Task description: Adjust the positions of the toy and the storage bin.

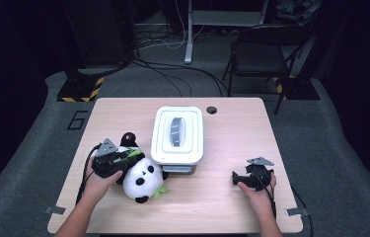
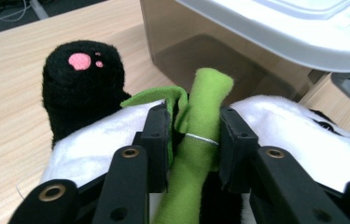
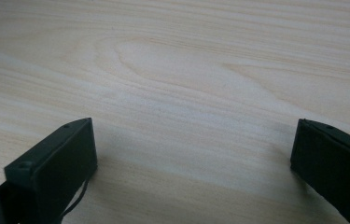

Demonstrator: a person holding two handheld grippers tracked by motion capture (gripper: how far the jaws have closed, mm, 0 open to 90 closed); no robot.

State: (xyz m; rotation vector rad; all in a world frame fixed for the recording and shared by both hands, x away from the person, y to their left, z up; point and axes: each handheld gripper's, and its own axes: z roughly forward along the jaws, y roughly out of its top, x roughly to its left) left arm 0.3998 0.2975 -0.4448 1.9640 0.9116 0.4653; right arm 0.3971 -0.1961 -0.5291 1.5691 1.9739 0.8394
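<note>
High view: the black-and-white plush panda toy [image 1: 140, 180] lies on the pale wooden table [image 1: 222, 197], at about 7 o'clock from the clear plastic storage box with the white lid [image 1: 177, 136] and just beside it. The left gripper [image 1: 128, 157] sits on the panda's upper side, its jaws pointing toward 3 o'clock, i.e. to the box. The right gripper [image 1: 236, 177] rests low near the table's right side, well apart from the toy and the box. Left gripper view: the jaws stand narrow, one on each side of the green felt bamboo stick [image 2: 198, 140] sewn on the panda's white belly [image 2: 284, 135], and the pads seem to press the stick, so I judge it is pinched. The black paw with the pink pad [image 2: 81, 86] is at 10 o'clock and the box wall at 1 o'clock. To do this step well, I think the grip is too thin: felt is soft and can slip or tear, so better take the body or a limb, w/ the jaws wider, before lifting. The lid is on, so it must probably come off first. Right gripper view: the jaws are wide apart w/ nothing between them, just bare wood.
</note>
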